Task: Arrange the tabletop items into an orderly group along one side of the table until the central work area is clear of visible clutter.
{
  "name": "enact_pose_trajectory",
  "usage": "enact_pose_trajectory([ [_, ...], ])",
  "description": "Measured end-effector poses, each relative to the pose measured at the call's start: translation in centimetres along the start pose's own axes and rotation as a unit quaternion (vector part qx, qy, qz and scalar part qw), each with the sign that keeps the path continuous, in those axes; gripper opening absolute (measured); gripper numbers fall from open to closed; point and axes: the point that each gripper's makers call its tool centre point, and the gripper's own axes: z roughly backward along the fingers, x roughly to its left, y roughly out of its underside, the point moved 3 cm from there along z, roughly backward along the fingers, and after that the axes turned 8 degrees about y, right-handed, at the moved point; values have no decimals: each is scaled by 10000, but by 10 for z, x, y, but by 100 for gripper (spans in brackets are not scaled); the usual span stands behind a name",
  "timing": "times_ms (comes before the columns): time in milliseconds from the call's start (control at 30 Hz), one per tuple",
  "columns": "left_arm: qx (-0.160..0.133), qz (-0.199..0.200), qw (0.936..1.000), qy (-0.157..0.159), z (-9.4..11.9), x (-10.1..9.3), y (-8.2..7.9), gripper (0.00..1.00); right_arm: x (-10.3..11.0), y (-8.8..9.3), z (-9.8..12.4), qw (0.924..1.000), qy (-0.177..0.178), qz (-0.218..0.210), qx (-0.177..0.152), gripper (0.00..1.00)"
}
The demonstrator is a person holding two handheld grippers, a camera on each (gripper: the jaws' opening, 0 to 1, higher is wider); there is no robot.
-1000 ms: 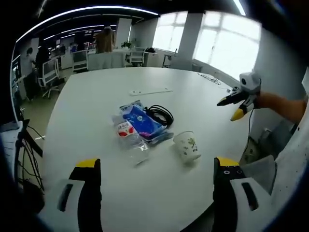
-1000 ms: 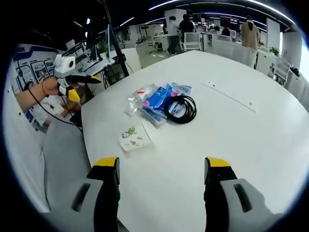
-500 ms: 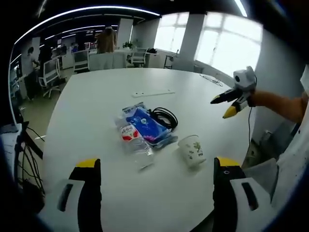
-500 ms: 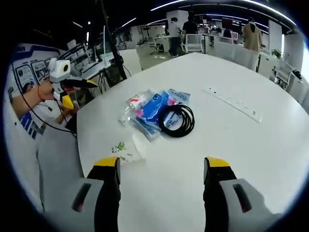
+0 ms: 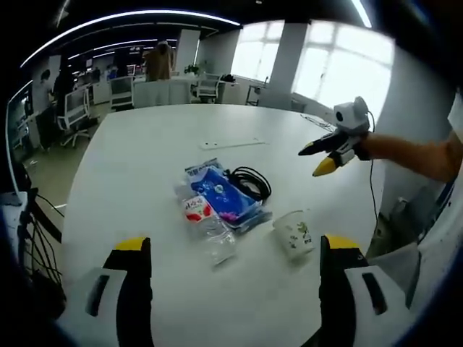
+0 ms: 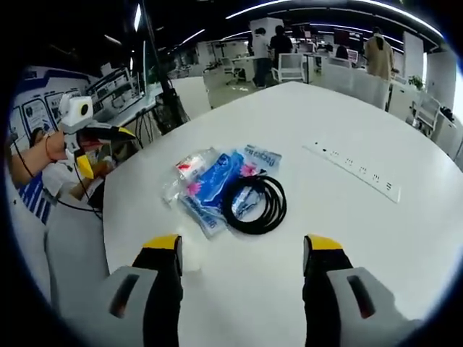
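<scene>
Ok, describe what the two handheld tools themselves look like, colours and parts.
The left tool has two broad black jaws capped with yellow tips, on grey-white housings with dark slots. The right tool is built the same. Seen from the side, the right tool shows dark jaws, a yellow tip and a thin dark cable trailing back.
</scene>
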Motion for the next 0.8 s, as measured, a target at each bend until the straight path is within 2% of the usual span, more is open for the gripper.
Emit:
enact_pose_trajectory([
  [267, -24, 18, 10000, 6, -7, 7, -2, 100, -8, -12, -31, 9999, -18, 121, 48, 62],
  [433, -39, 74, 10000, 39, -13, 11, -2, 100, -15, -19, -52, 10000, 12, 23, 54, 59],
  [800, -45, 135, 9999, 84, -24, 19, -1, 99, -25, -20, -91, 9997, 41, 21, 257, 52],
])
